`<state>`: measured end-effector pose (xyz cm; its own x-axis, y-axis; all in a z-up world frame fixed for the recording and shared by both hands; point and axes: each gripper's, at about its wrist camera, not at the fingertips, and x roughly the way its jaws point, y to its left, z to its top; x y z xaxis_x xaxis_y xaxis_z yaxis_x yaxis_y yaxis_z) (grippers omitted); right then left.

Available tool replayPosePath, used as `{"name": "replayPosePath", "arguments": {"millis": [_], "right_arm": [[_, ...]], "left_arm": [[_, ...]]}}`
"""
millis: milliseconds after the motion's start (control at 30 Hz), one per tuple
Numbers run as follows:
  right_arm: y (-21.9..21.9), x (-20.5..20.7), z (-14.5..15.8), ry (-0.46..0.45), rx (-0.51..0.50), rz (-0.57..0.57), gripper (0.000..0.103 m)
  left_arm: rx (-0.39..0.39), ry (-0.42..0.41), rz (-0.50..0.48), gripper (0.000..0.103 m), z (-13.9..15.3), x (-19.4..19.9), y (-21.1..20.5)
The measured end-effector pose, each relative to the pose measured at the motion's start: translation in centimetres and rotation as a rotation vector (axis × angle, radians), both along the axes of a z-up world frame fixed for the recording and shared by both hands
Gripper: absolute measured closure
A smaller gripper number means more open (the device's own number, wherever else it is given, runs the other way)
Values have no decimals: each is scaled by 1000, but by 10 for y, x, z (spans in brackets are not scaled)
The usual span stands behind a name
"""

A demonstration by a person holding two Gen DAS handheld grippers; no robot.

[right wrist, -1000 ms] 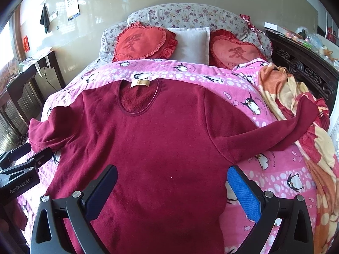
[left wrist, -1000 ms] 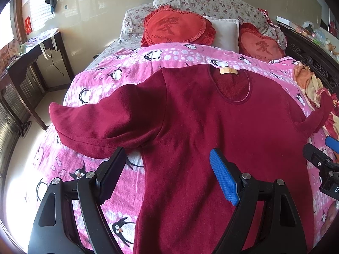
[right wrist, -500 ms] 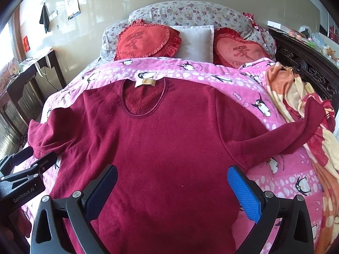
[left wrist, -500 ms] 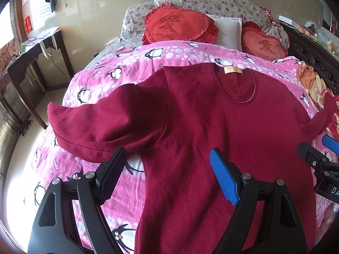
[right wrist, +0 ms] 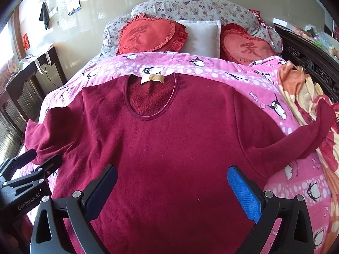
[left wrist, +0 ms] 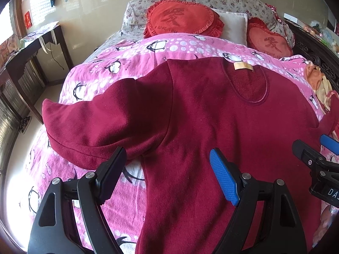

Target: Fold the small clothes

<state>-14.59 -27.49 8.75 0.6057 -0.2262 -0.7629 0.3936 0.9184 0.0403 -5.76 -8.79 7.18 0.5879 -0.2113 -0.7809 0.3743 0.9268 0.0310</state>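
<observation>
Above sweater (right wrist: 180,148), both claws spread, empty

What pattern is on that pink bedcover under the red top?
Black-and-white penguins with white dots on the pink bedcover; clearest in the right wrist view.

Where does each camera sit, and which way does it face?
Left wrist: on the left gripper, over the sweater's left sleeve, facing the pillows; open fingers, right gripper at the edge.
Right wrist: on the right gripper, over the sweater's body; open fingers, left gripper at the edge.
Shared: sweater, pink quilt, heart cushions.
</observation>
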Motion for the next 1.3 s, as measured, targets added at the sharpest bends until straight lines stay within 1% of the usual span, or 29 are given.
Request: {"name": "replayPosePath", "arguments": {"millis": [300,500,600,733,833,1033,1167,1300], "right_arm": [[2,21,-16,26,18,1,0],[6,33,-23,38,19,10,0],[7,37,-25,42,24,15,0],[13,45,-28,50,27,31,0],[16,50,-30,54,25,41,0],[22,59,-32,53,40,60,0],[29,64,-32,56,35,82,0],[32,68,-34,61,42,95,0]], "left_arm": [[-4,26,25,22,-9,18,7],[0,28,38,22,-12,28,13],[-15,40,55,22,-12,35,21],[-19,34,87,22,-9,46,38],[-30,38,120,22,-6,57,55],[-59,54,230,22,-3,89,108],[-94,86,332,22,-6,114,152],[-140,136,446,22,-20,136,194]]}}
